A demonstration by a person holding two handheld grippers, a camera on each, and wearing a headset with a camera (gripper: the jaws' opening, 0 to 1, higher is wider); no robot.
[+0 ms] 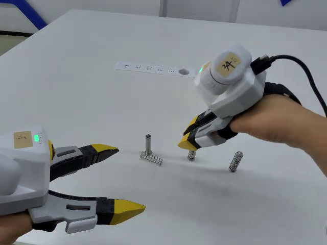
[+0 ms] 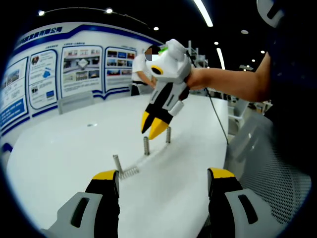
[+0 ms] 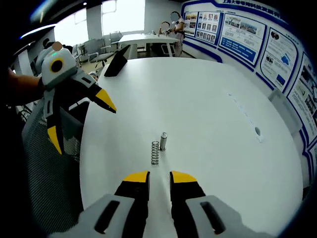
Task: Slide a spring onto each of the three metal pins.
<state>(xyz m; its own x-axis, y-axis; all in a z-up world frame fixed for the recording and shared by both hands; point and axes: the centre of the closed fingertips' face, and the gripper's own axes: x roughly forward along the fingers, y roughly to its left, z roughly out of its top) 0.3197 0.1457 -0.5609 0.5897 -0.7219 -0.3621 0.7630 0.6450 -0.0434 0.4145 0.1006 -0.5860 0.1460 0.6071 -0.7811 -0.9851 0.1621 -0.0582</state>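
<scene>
One spring (image 1: 152, 158) lies loose — beside the bare pin (image 1: 148, 144).

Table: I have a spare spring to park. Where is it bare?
Bare: the wide stretch between the power strip and the bare pin; also the near table right of the left gripper. Crowded: around that pin, the loose spring and the right gripper.
</scene>
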